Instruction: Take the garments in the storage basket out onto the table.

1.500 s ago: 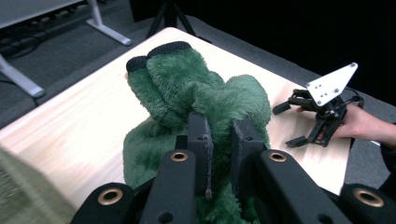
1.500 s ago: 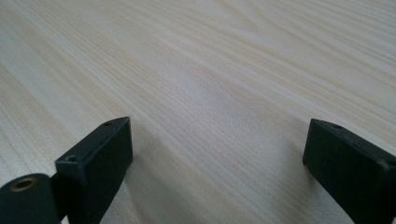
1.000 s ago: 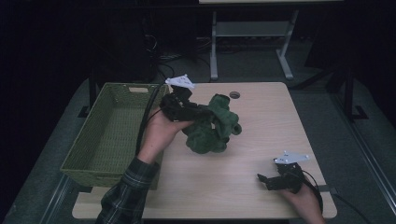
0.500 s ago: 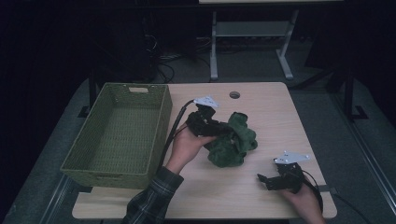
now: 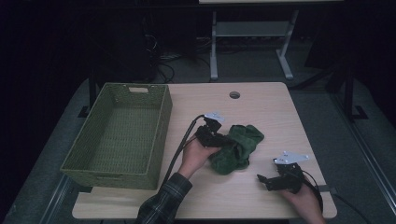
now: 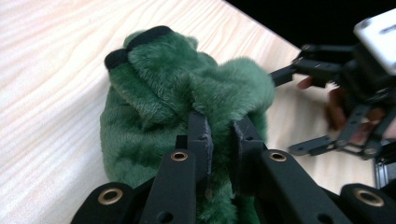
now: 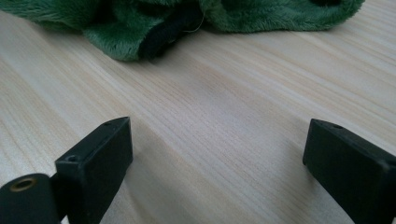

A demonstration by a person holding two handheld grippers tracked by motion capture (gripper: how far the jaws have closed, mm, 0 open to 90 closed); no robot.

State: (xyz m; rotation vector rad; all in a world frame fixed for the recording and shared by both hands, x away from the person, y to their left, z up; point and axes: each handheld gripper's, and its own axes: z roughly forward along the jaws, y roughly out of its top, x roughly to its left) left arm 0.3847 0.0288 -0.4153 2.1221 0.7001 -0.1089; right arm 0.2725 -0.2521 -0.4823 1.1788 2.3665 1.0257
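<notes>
- Green plush cloth [image 5: 236,149] lies bunched on the wooden table [image 5: 261,109], right of the woven basket [image 5: 119,135] and clear of it.
- My left gripper [image 6: 219,128] has its jaws nearly together, pinching a fold of the cloth between them.
- My right gripper [image 7: 217,154] rests low near the table's front right corner, jaws spread wide with only bare wood between them.
- The cloth sits just ahead of that open gripper, not touching it.
</notes>
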